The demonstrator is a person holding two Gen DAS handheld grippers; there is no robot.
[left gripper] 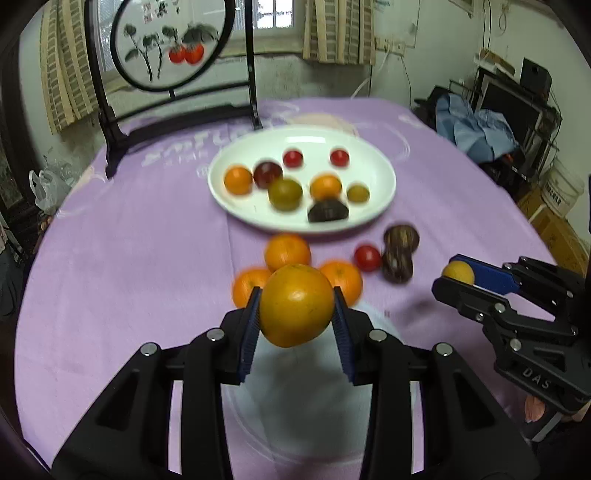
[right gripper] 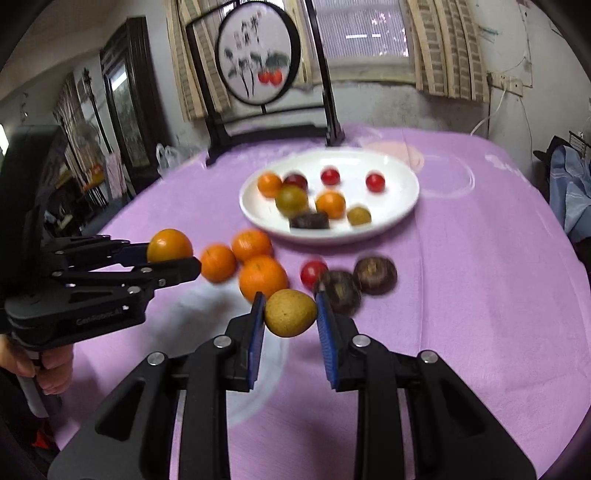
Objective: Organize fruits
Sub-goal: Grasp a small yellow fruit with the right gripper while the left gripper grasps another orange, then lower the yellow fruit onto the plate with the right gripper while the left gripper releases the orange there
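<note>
left gripper (left gripper: pixel 297 308): clamped on a large orange (left gripper: pixel 296 304), held between both blue pads above the purple tablecloth (left gripper: pixel 129 258); also seen from the side in the right wrist view (right gripper: pixel 173 254).
right gripper (right gripper: pixel 290 314): clamped on a small yellow-brown fruit (right gripper: pixel 290 313), pads touching both its sides, raised off the cloth; from the left wrist view it sits at far right (left gripper: pixel 456 275).
loose fruit, near: three oranges (right gripper: pixel 262 277) clustered touching one another just beyond the grippers; to their right a red tomato (right gripper: pixel 313 272), then two dark brown fruits (right gripper: pixel 375 275) side by side, all on the cloth.
plate (left gripper: pixel 376 206): white oval, behind the loose fruit, near table centre. holds two oranges, two greenish fruits, a dark red one, two small red tomatoes at the back, and one dark brown fruit at the front edge.
focus: slightly blurred; fruit kinds beyond colour hard to tell.
far: dark wooden stand with a round painted screen (left gripper: pixel 171 40) at the table's back edge; curtained window (right gripper: pixel 364 33) behind.
</note>
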